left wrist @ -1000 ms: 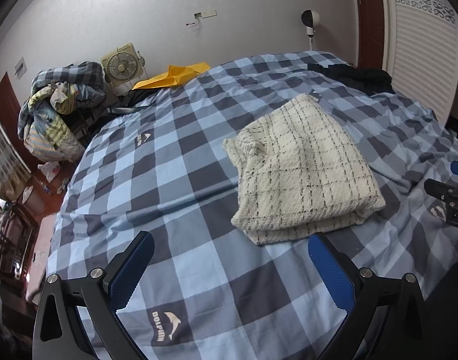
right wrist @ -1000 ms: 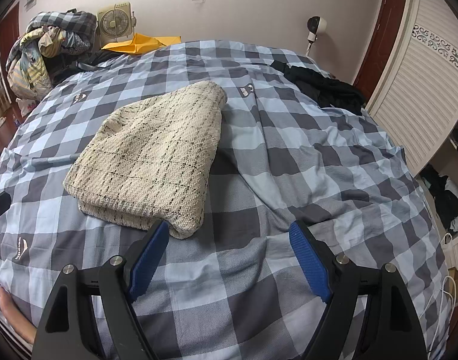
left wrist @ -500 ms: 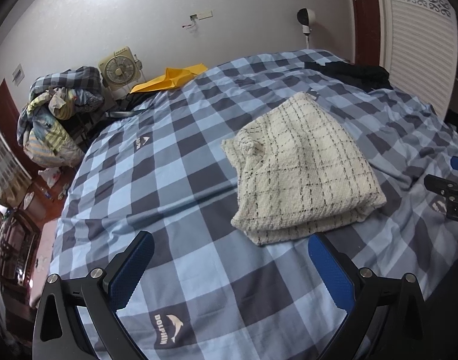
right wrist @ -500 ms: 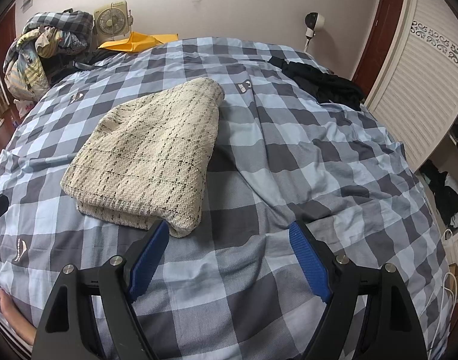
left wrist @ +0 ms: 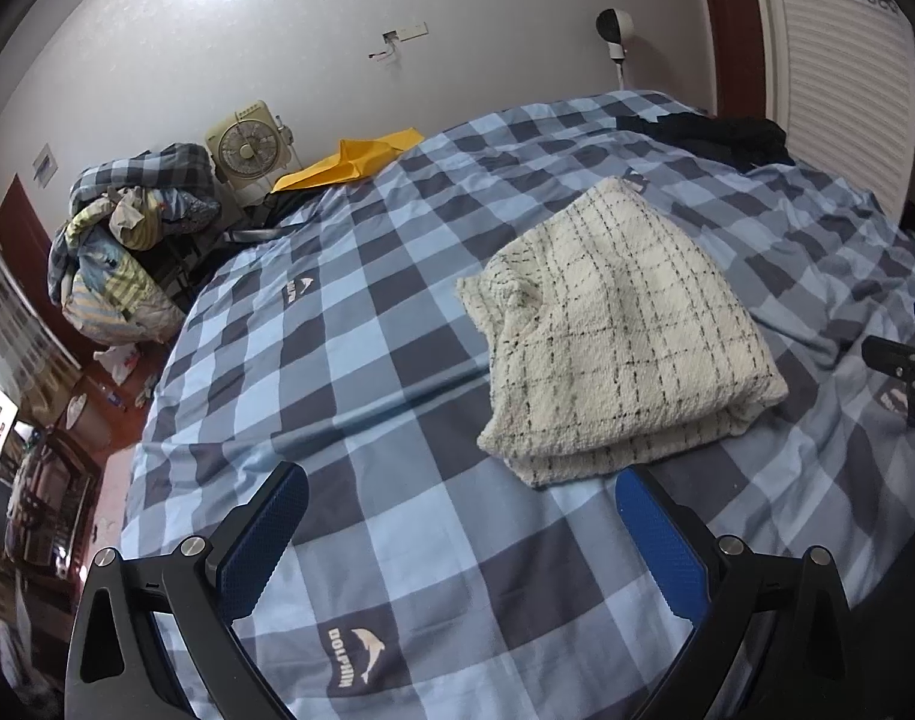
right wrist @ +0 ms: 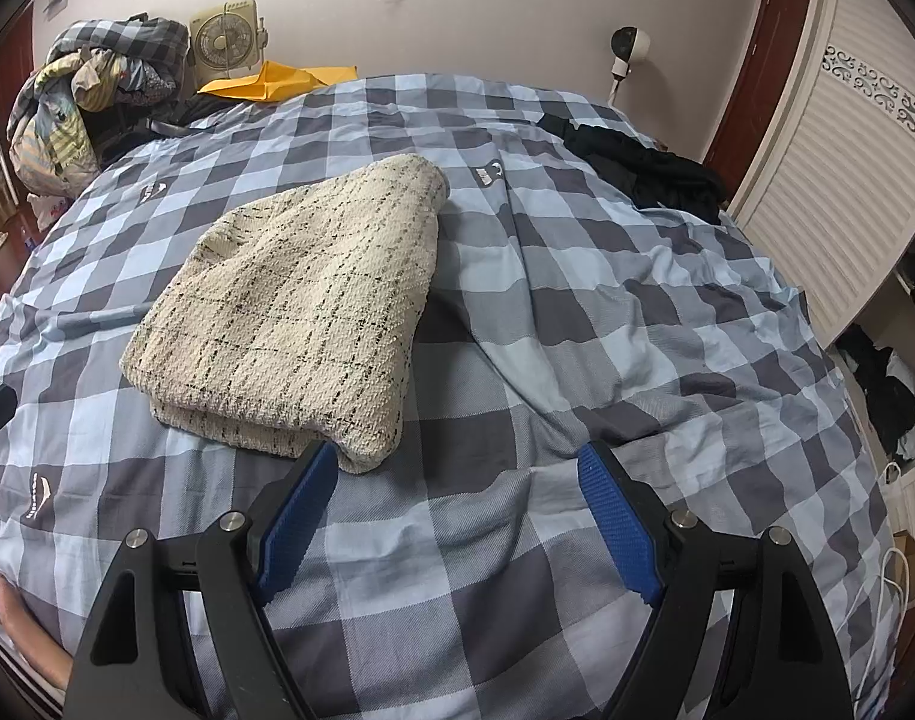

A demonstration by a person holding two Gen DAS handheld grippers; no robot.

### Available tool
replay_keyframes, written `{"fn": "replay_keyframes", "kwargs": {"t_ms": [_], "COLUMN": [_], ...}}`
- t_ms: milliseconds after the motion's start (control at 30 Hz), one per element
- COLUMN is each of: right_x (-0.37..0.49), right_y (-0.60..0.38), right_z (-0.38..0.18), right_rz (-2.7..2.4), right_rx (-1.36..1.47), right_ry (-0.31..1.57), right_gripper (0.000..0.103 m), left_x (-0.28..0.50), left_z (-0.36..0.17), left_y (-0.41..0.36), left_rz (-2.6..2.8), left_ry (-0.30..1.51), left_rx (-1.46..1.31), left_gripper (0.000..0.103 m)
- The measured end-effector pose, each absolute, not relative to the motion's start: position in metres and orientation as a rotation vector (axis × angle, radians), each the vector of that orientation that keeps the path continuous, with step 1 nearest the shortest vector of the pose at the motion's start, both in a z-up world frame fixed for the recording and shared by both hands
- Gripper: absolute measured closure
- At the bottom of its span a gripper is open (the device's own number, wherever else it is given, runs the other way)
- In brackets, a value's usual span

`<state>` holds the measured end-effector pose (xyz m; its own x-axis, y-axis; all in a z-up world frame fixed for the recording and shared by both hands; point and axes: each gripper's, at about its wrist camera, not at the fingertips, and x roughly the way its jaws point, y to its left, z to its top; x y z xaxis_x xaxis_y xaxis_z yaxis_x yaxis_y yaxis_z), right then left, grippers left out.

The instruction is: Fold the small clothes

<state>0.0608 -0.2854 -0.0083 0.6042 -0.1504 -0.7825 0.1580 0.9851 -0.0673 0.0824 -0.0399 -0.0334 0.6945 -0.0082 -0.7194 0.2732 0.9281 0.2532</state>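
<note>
Left wrist view: the left gripper (left wrist: 460,531) fills the bottom of the frame, its blue-padded fingers spread wide with nothing between them, hovering over the checked bedspread (left wrist: 349,360). Just beyond its right finger lies the folded cream garment (left wrist: 619,324), right of centre. At the right edge a black part of the right gripper (left wrist: 904,369) pokes in. Further up, a black garment (left wrist: 721,135) lies near the top right, a yellow cloth (left wrist: 352,159) and a fan (left wrist: 247,150) sit at upper centre-left, and a clothes pile (left wrist: 121,240) is at left.

In the right wrist view, the right gripper (right wrist: 457,495) sits at the bottom, fingers likewise released and empty; its left fingertip is just beside the folded cream garment's (right wrist: 301,300) near corner. The black garment (right wrist: 643,171) is at upper right, before a louvred wardrobe door (right wrist: 829,180).
</note>
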Motion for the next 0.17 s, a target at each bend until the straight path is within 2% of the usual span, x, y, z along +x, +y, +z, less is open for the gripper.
{"fn": "replay_keyframes", "kwargs": {"t_ms": [167], "right_x": [0.0616], "right_y": [-0.2863], "right_z": [-0.0085], "right_rz": [-0.178], "right_rx": [0.01], "right_ry": [0.907], "right_gripper": [0.023], "left_x": [0.0823], "left_z": [-0.0372], "left_y": [-0.0397], "left_rz": [-0.158], "left_ry": [0.797], "left_rx": [0.372], "left_gripper": [0.0]}}
